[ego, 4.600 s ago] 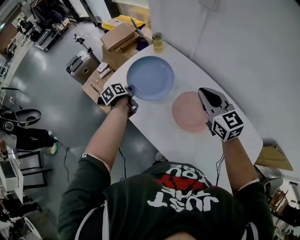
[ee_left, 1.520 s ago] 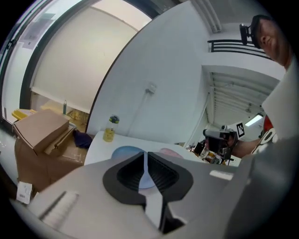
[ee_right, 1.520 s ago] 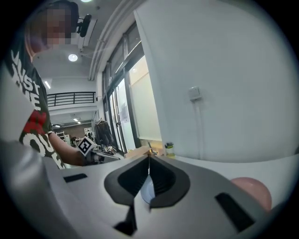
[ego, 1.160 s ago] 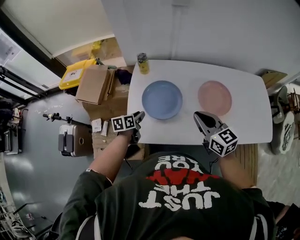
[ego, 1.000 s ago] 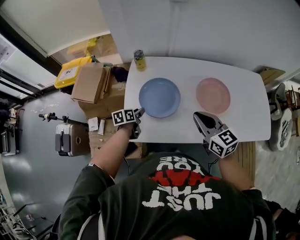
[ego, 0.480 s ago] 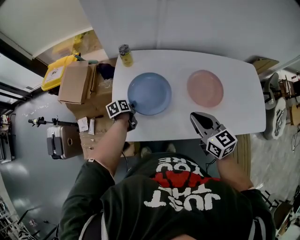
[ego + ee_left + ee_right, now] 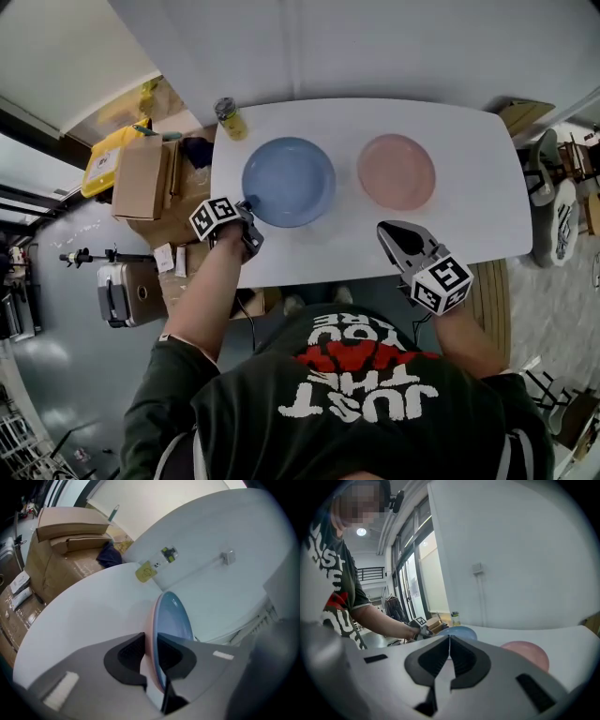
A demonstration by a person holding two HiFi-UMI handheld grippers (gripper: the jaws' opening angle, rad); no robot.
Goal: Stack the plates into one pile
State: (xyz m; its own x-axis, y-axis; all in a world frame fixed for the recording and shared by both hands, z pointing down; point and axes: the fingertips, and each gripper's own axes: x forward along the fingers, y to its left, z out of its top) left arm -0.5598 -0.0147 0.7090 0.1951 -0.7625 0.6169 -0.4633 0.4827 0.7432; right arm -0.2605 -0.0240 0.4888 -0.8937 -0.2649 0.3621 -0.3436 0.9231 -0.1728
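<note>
A blue plate (image 7: 289,181) lies at the left of the white table (image 7: 469,216) and a pink plate (image 7: 397,172) lies apart to its right. My left gripper (image 7: 248,208) is at the blue plate's near left rim. In the left gripper view the jaws of the left gripper (image 7: 151,646) are closing, with the blue plate's (image 7: 173,616) rim pinched between the pads. My right gripper (image 7: 382,230) hovers over the table's near edge, in front of the pink plate (image 7: 525,651). This right gripper (image 7: 449,641) is shut with nothing in it.
A yellow can (image 7: 228,117) stands at the table's far left corner. Cardboard boxes (image 7: 139,178), a yellow box (image 7: 103,159) and a grey case (image 7: 127,292) sit on the floor to the left. A white wall runs behind the table.
My left gripper has reached in to the blue plate's rim from the table edge. The right gripper has kept its place near the front edge.
</note>
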